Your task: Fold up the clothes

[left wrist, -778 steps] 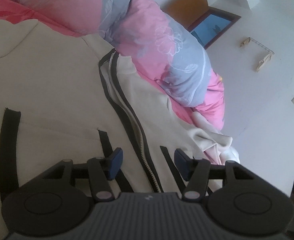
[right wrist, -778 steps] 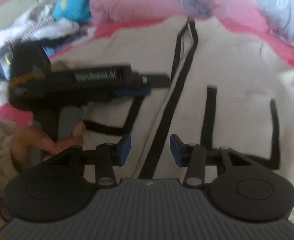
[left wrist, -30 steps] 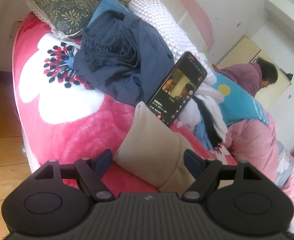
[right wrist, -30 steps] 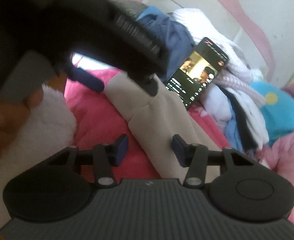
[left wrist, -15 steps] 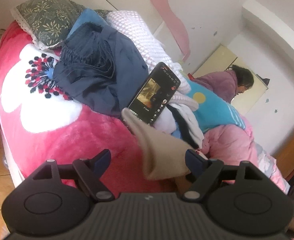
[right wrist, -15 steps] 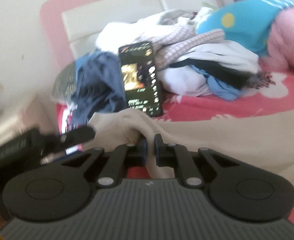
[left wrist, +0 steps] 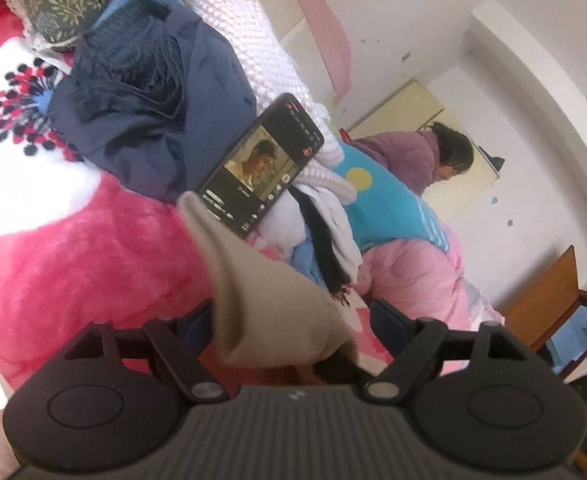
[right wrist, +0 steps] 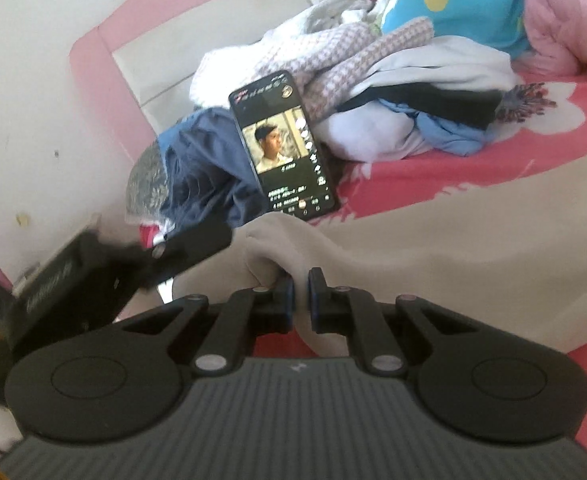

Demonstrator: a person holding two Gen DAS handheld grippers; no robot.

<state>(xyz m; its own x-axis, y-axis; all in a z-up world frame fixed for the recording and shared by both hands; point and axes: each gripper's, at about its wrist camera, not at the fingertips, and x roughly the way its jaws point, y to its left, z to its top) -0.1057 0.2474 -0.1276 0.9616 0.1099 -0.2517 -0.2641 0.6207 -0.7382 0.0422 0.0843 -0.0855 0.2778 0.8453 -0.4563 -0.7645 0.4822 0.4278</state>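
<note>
Low in the frame, the right gripper [right wrist: 300,294] is clamped on a bunched edge of the beige garment [right wrist: 453,248], while the left gripper [left wrist: 289,316] straddles it with fingers apart, so folding looks unfinished.

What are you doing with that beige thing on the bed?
A person is folding clothes with two hand-held grippers. The right gripper is pinched shut on a fold of the beige garment. The left gripper is open, the garment draped between its fingers. A phone leans on the clothes pile behind.
</note>
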